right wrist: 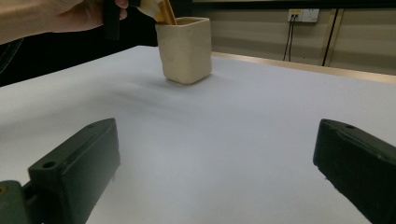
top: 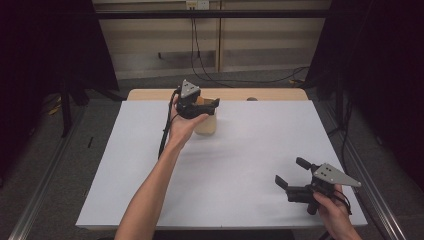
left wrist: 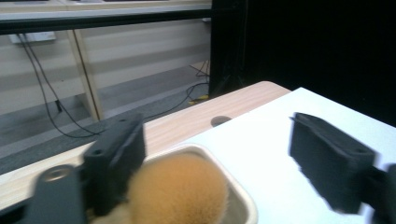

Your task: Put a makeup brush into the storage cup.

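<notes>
Near the table's front edge, the right gripper (top: 289, 176) rests with jaws spread and empty. Well beyond it, the left gripper (top: 212, 104) hovers, jaws parted, directly above the beige cup (right wrist: 185, 49), where the fuzzy orange brush head (left wrist: 180, 191) sits released.

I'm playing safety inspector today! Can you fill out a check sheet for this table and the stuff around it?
Surface: white sheet on a wooden table, bare in front.
Job's things: cream cup upright at the back; fuzzy orange thing in it.
Clutter: nothing seen.
Grippers: left gripper open over the cup; right gripper open, holding nothing.
Cables: black cable trails from the left gripper; floor wires behind.
Surroundings: dark curtains, wall sockets.
</notes>
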`<state>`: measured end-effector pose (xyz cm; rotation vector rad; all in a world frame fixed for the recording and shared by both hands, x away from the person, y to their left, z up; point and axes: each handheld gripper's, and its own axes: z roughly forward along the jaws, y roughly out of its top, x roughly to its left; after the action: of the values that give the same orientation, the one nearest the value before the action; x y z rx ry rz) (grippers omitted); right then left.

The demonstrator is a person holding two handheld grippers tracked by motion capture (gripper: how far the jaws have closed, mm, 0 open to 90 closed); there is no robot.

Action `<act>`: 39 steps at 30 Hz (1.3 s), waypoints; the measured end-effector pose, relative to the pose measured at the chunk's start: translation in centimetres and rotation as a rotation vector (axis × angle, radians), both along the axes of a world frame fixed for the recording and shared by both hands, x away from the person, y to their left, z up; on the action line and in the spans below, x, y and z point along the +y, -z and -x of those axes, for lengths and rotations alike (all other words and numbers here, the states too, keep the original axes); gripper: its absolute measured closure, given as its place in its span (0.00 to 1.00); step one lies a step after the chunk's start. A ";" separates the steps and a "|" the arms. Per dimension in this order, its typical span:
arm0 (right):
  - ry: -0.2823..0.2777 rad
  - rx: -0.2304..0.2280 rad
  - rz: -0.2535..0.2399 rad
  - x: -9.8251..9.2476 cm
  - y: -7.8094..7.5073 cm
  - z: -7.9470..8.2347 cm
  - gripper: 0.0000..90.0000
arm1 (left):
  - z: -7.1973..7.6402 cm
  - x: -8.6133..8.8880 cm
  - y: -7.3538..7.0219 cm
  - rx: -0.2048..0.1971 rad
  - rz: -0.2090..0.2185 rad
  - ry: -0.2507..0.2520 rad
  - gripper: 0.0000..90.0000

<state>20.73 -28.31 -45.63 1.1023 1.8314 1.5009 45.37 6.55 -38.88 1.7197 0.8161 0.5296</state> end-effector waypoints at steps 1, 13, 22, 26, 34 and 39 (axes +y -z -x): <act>0.000 -0.001 0.001 0.0 0.0 0.0 0.00 | 0.0 0.1 -0.1 -0.003 0.003 -0.003 0.14; 0.011 0.008 -0.004 -0.4 0.3 -0.3 0.00 | 0.8 2.1 -0.8 -0.008 0.042 -0.005 0.02; 0.025 0.006 -0.004 -0.7 0.3 -0.1 0.00 | 2.7 3.7 -1.5 -0.029 0.054 0.018 0.01; 0.023 0.008 -0.004 -0.6 0.3 -0.1 0.00 | 3.8 4.6 -1.7 -0.032 0.033 0.009 0.01; 0.043 -0.005 0.012 -0.4 0.0 0.3 0.01 | 5.8 6.9 -1.8 -0.038 0.063 -0.008 0.02; 0.059 -0.006 0.006 -0.6 0.0 0.3 0.00 | 7.1 8.4 -1.4 -0.047 0.073 -0.017 0.02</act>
<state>20.40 -28.94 -45.64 1.1387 1.7825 1.4624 38.23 14.99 -37.51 1.6290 0.8077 0.5441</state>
